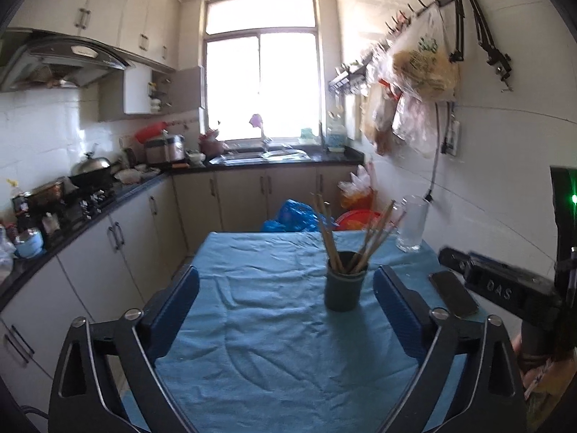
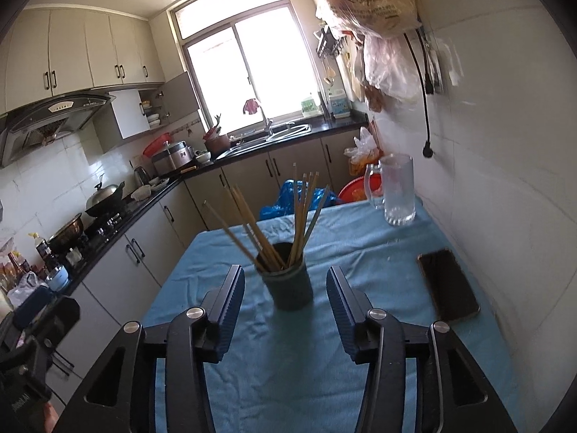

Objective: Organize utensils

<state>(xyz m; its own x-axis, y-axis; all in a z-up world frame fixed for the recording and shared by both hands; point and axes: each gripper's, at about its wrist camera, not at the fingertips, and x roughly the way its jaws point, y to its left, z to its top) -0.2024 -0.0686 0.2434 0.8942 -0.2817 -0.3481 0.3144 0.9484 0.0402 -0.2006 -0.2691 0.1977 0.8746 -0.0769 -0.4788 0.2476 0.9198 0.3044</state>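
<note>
A dark green cup (image 1: 344,283) holding several wooden chopsticks (image 1: 335,241) stands upright on the blue tablecloth (image 1: 270,342). My left gripper (image 1: 287,274) is open wide, short of the cup and a little to its left, with nothing between its fingers. In the right wrist view the same cup (image 2: 290,285) with its chopsticks (image 2: 299,213) stands just beyond my right gripper (image 2: 285,270), centred on the gap. That gripper is open, and its blue pads (image 2: 230,299) stay clear of the cup. The right gripper's body (image 1: 505,288) shows at the right edge of the left wrist view.
A clear glass pitcher (image 2: 396,191) stands at the table's far right corner by the tiled wall. A dark phone (image 2: 447,285) lies flat near the right edge. Blue and red bags (image 2: 299,198) sit beyond the table's far edge. Kitchen counters (image 2: 119,216) run along the left.
</note>
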